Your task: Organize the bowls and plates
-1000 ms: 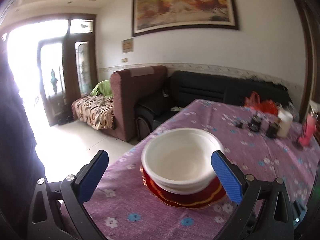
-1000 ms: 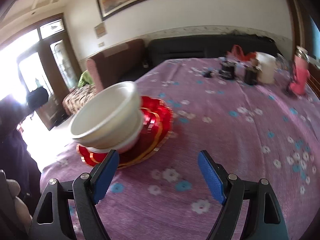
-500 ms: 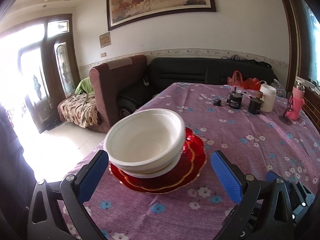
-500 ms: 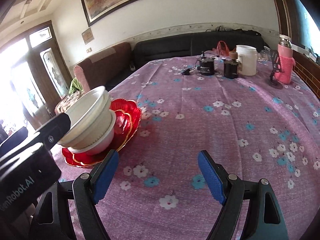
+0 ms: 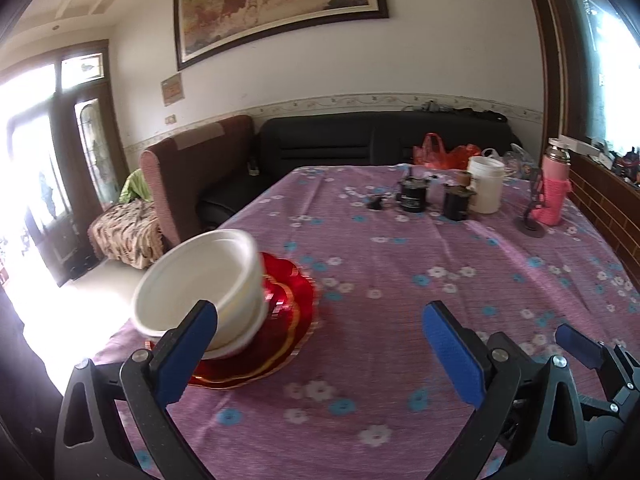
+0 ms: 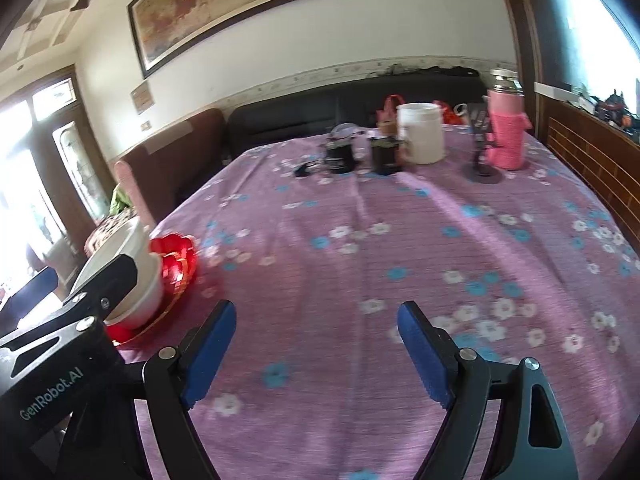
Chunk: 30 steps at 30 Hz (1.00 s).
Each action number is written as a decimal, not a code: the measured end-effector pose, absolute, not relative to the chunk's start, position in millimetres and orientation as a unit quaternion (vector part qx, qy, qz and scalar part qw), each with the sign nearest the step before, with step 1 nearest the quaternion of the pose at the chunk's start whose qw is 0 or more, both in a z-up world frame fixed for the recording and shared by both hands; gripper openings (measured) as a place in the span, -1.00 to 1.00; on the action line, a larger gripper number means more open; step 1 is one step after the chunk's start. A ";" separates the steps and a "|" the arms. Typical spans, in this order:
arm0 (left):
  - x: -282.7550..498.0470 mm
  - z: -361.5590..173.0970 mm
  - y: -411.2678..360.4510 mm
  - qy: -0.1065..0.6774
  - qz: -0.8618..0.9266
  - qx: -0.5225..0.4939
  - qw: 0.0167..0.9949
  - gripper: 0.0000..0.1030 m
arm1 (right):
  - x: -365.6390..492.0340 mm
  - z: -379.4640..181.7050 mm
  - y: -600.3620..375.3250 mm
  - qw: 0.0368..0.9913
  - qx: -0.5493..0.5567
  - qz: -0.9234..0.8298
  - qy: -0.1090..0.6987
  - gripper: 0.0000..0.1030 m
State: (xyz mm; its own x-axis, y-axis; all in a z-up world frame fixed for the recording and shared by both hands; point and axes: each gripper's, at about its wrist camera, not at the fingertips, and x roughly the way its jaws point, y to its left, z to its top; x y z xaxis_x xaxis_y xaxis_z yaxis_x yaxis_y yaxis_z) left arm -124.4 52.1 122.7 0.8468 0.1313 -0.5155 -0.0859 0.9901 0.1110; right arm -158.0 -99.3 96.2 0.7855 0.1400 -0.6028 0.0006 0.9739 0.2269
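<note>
Stacked white bowls (image 5: 200,280) sit on red plates with gold rims (image 5: 288,320) near the left edge of the table. My left gripper (image 5: 320,340) is open above the purple floral tablecloth (image 5: 400,280), with nothing between its fingers; the bowls lie just beyond its left finger. In the right wrist view the same bowls (image 6: 140,272) and red plates (image 6: 176,256) show at the far left, partly hidden by the left gripper's black body. My right gripper (image 6: 316,340) is open over bare cloth, well to the right of the stack.
At the table's far end stand two black jars (image 5: 414,196), a white jar (image 5: 486,188), a pink bottle (image 5: 556,196), a small dark stand (image 5: 532,224) and a red bag (image 5: 440,152). A brown armchair (image 5: 188,176) and black sofa (image 5: 380,140) lie beyond. A brick ledge (image 6: 592,160) runs along the right.
Both grippers have swung to the right, away from the stack; the bowls and plates slid from between the left fingers to the left side of both views. Both stay open.
</note>
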 end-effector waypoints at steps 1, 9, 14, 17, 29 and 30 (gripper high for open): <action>-124.0 122.8 48.4 0.272 0.053 0.043 0.960 0.99 | -158.8 96.7 -105.0 0.939 0.108 0.033 0.325 0.68; -111.4 112.2 12.2 0.292 0.025 0.053 0.955 0.99 | -154.3 92.5 -142.5 0.937 0.088 0.002 0.337 0.71; -102.5 103.7 10.3 0.308 0.024 0.047 0.950 0.99 | -148.6 85.4 -149.0 0.934 0.089 0.000 0.347 0.71; -98.7 100.9 11.9 0.314 0.024 0.043 0.948 0.99 | -147.1 83.0 -148.6 0.932 0.091 0.003 0.350 0.71; -88.8 85.9 43.6 0.343 0.034 0.014 0.939 0.99 | -130.3 69.0 -123.7 0.921 0.095 0.020 0.378 0.71; -88.5 84.6 47.3 0.345 0.035 0.012 0.938 0.99 | -129.6 67.6 -119.5 0.920 0.095 0.021 0.381 0.71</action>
